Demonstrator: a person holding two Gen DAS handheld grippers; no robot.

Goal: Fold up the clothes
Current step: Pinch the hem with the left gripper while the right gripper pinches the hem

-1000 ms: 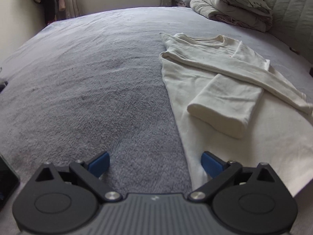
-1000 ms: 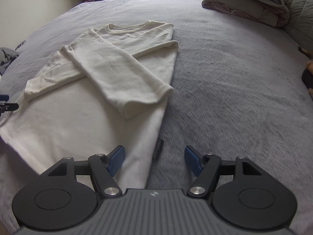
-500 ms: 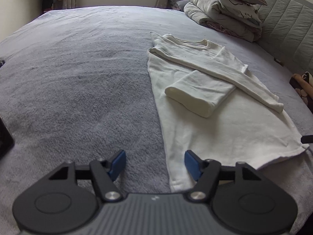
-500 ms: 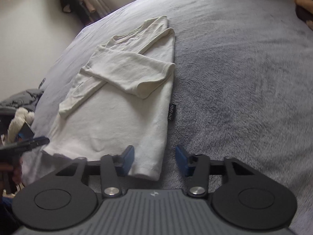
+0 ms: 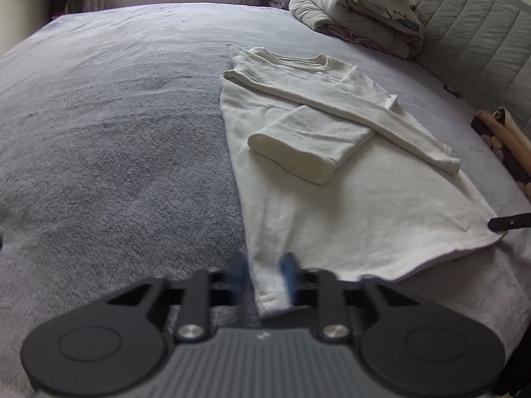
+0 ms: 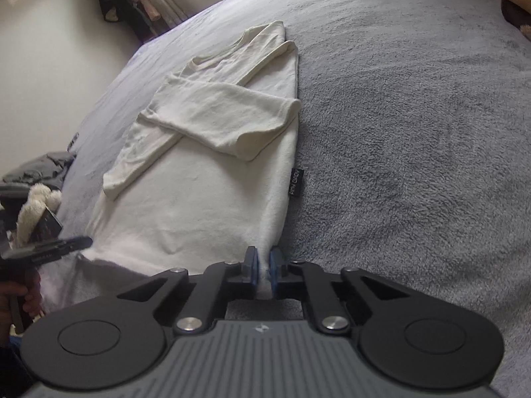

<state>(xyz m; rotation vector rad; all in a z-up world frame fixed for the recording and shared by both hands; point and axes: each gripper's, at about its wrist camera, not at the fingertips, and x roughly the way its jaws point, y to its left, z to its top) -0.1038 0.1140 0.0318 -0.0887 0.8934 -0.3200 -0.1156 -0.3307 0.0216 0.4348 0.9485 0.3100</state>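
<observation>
Shirt (image 5: 335,179) lay flat on the grey bed (image 5: 116,132), sleeves folded across. Our tongs, wide open half a second earlier, had closed: right gripper (image 6: 262,270) pinched one hem corner, left gripper (image 5: 264,278) blurred, narrowing around the other.

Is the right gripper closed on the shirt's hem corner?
Yes: in the right wrist view the right gripper has its blue pads pinched on the near hem corner of the cream shirt.
</observation>
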